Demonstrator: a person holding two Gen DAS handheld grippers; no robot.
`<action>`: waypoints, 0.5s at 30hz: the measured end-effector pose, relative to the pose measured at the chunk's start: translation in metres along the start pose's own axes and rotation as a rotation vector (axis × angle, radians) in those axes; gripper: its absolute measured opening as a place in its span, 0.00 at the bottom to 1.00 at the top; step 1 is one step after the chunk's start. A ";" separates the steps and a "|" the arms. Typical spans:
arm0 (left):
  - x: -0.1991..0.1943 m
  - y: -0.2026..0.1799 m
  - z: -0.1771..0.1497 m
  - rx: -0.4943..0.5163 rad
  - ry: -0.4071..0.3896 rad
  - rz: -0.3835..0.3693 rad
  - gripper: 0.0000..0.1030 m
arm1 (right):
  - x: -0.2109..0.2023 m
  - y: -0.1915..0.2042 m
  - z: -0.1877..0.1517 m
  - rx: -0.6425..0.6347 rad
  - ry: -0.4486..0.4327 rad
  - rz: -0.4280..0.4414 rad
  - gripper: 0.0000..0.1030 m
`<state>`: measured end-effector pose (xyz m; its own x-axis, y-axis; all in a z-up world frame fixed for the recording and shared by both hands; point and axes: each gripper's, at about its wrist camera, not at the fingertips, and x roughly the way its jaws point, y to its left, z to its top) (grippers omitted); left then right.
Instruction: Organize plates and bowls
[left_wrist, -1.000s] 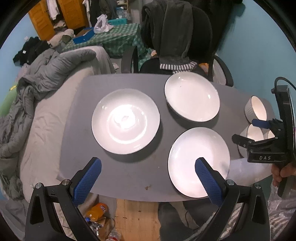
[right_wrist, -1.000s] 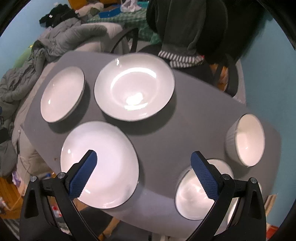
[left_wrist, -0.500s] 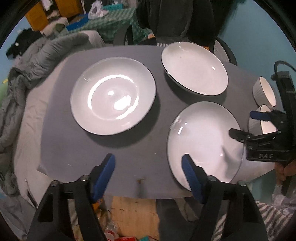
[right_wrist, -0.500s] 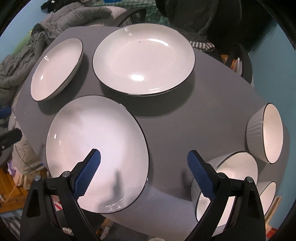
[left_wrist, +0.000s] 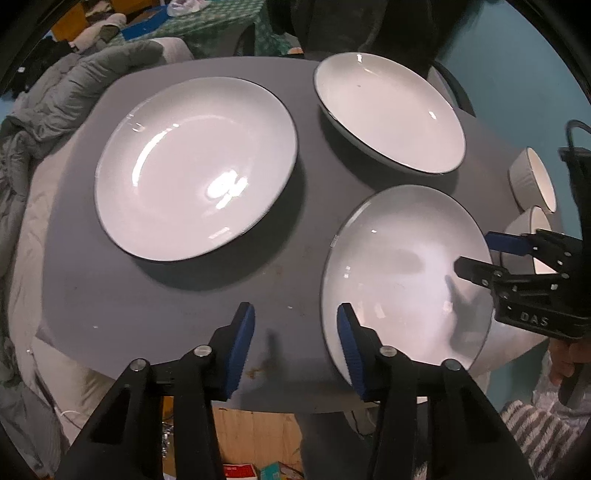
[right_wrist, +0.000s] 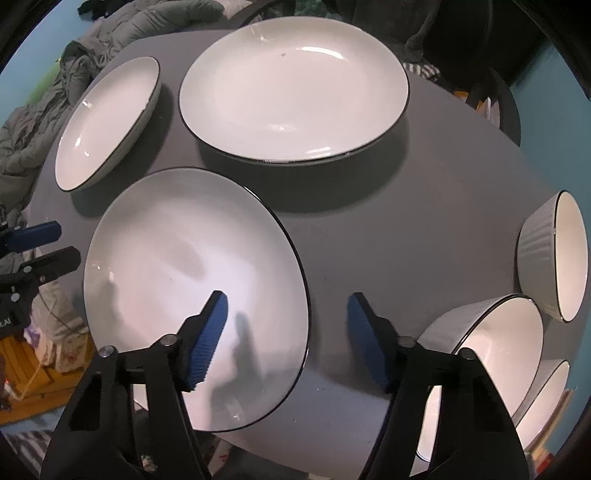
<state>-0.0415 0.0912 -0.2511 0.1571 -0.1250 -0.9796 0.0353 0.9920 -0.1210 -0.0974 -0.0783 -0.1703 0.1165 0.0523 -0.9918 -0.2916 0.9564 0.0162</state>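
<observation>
Three white, dark-rimmed plates lie on the grey table (left_wrist: 177, 302): a left plate (left_wrist: 195, 166), a far plate (left_wrist: 388, 110) and a near plate (left_wrist: 406, 277). My left gripper (left_wrist: 295, 343) points down over the near plate's left rim. Its jaws are closing, with the rim just inside the right finger and no pad touching. My right gripper (right_wrist: 288, 339) straddles the same plate's (right_wrist: 192, 288) right rim. Its jaws are closing too, one finger above the plate and one above the table (right_wrist: 406, 221). White bowls (right_wrist: 554, 258) (right_wrist: 491, 350) stand at the right.
A third bowl (right_wrist: 546, 398) sits at the table's right edge. A chair draped with dark clothes (left_wrist: 332, 22) stands behind the table, and grey bedding (left_wrist: 66, 92) lies to the left. Wooden floor (left_wrist: 251, 432) shows below the front edge. A hand (left_wrist: 565, 362) holds the right gripper.
Both grippers have sunk toward the near plate, which now looks much larger. Both pairs of jaws have narrowed, the left more than the right. No plate or bowl has moved.
</observation>
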 end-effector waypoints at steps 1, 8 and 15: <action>0.002 0.000 -0.001 -0.005 0.007 -0.018 0.45 | 0.002 -0.001 -0.001 0.001 0.007 0.002 0.58; 0.013 0.005 -0.007 -0.058 0.040 -0.101 0.44 | 0.017 -0.009 -0.008 0.024 0.043 0.021 0.41; 0.026 0.005 -0.010 -0.054 0.068 -0.103 0.23 | 0.025 -0.006 -0.015 0.028 0.056 0.051 0.28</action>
<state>-0.0471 0.0935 -0.2788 0.0877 -0.2266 -0.9700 -0.0062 0.9737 -0.2280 -0.1073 -0.0871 -0.1976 0.0486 0.0858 -0.9951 -0.2688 0.9607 0.0697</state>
